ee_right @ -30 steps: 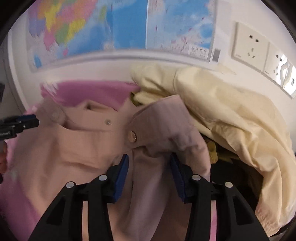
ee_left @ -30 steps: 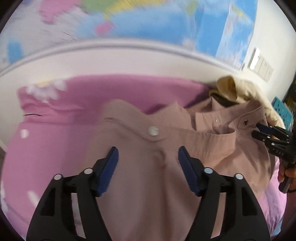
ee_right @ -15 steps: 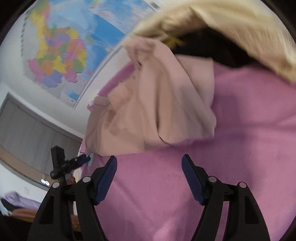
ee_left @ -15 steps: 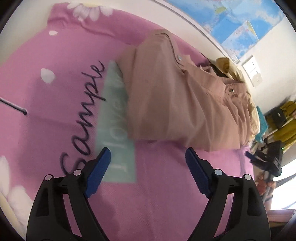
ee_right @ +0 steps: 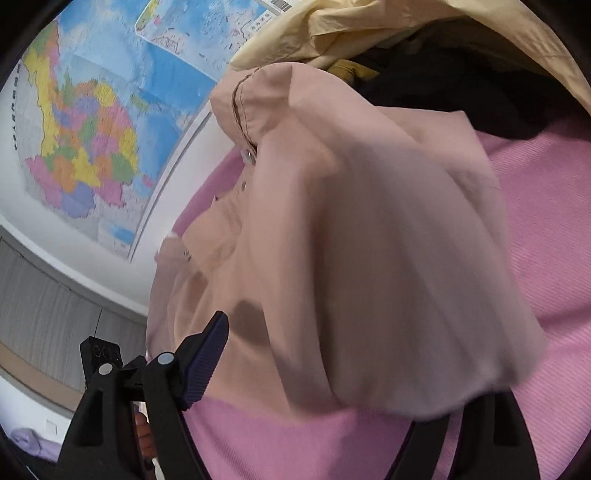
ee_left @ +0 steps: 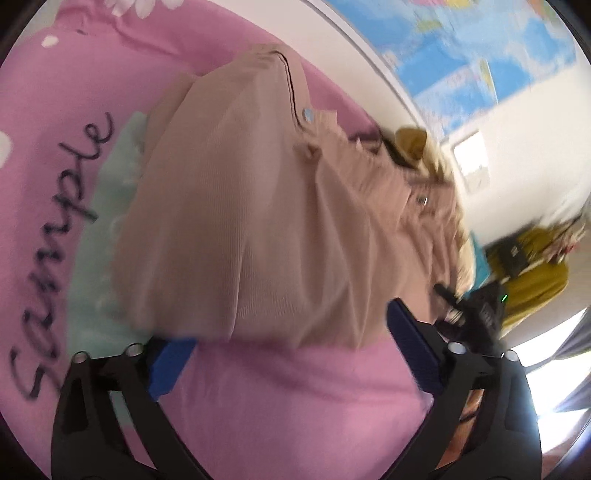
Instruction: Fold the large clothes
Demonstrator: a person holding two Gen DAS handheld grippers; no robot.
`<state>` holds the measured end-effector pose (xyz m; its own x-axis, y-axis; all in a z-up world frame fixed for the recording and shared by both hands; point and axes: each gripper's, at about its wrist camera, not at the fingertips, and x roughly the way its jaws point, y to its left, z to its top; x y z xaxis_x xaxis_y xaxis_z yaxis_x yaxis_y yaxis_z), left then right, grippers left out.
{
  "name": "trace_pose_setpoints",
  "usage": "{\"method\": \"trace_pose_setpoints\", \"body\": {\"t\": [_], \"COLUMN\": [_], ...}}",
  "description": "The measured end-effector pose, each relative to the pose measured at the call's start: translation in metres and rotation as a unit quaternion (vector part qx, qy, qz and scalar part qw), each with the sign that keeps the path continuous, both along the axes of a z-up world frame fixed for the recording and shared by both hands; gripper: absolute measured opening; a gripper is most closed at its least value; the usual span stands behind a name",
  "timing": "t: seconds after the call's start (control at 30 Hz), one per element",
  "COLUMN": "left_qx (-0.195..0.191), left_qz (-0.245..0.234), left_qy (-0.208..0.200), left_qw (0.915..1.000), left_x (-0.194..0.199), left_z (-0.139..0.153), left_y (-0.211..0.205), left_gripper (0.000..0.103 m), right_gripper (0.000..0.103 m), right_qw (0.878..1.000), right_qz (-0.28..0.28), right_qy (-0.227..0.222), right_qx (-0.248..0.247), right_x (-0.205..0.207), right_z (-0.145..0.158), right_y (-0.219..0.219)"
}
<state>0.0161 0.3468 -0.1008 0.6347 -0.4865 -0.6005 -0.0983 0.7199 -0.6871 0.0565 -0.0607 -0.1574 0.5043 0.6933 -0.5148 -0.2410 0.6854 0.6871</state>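
Both grippers, left point(ee_left: 291, 354) and right point(ee_right: 332, 373), gape empty at the tan garment point(ee_left: 258, 221) (cream clothes point(ee_right: 369, 29) heaped behind).

Dusty-pink shirt point(ee_left: 266, 229): matt, finely ribbed cloth with glossy snap buttons point(ee_left: 307, 115); pink bedsheet point(ee_right: 546, 229): matt woven cloth; left gripper point(ee_left: 291, 354): matt black plastic, ridged blue pads point(ee_left: 415, 354).

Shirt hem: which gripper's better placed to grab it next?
Likely both, left slightly. Left gripper is open with the shirt hem lying across its gap. Right gripper is partly covered by cloth.
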Motion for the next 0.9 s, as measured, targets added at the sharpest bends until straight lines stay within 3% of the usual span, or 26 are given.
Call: {"method": "trace_pose_setpoints", "body": {"t": [0.07, 0.13, 0.2, 0.27, 0.3, 0.53, 0.63, 0.7, 0.73, 0.77, 0.87, 0.9], "left_qx": [-0.016, -0.015, 0.013, -0.027, -0.027, 0.023, 0.021, 0.021, 0.04, 0.058, 0.091, 0.095], "left_qz": [0.019, 0.036, 0.054, 0.065, 0.066, 0.022, -0.016, -0.045, -0.057, -0.06, -0.054, -0.051], "left_qy": [0.0, 0.0, 0.025, 0.032, 0.026, -0.054, -0.059, -0.051, -0.043, -0.035, -0.001, 0.0], "left_qw": [0.9997, 0.9992, 0.9982, 0.997, 0.9971, 0.998, 0.9979, 0.9975, 0.9967, 0.9959, 0.9944, 0.9941], "left_x": [0.008, 0.015, 0.021, 0.018, 0.015, -0.049, -0.083, -0.099, -0.109, -0.113, -0.119, -0.121], "left_z": [0.0, 0.001, -0.002, -0.007, -0.004, 0.055, 0.057, 0.047, 0.04, 0.034, 0.02, 0.021], "left_y": [0.006, 0.007, 0.005, 0.01, 0.01, -0.007, -0.016, -0.021, -0.026, -0.03, -0.031, -0.029], "left_gripper": [0.097, 0.091, 0.031, 0.024, 0.021, 0.017, 0.018, 0.026, 0.029, 0.033, 0.045, 0.047], "right_gripper": [0.076, 0.059, 0.016, 0.012, 0.01, 0.01, 0.01, 0.012, 0.012, 0.016, 0.041, 0.042], "right_qw": [1.0, 1.0, 1.0, 1.0, 1.0, 0.995, 0.993, 0.993, 0.994, 0.994, 0.992, 0.991], "right_qz": [-0.007, -0.011, -0.006, 0.004, 0.01, 0.078, 0.102, 0.112, 0.108, 0.107, 0.1, 0.102], "right_qy": [-0.004, -0.001, 0.024, 0.019, 0.012, -0.051, -0.048, -0.027, -0.01, 0.002, 0.059, 0.062], "right_qx": [0.001, -0.009, -0.004, 0.011, 0.011, 0.02, 0.021, 0.012, -0.001, -0.012, -0.053, -0.053], "right_x": [0.004, 0.014, 0.022, 0.02, 0.017, -0.036, -0.067, -0.085, -0.089, -0.091, -0.091, -0.091], "right_z": [0.0, 0.001, -0.006, -0.005, -0.001, 0.05, 0.052, 0.041, 0.032, 0.026, -0.001, -0.001], "right_y": [0.003, 0.012, 0.013, 0.01, 0.009, 0.005, -0.008, -0.021, -0.025, -0.027, -0.035, -0.037]}}
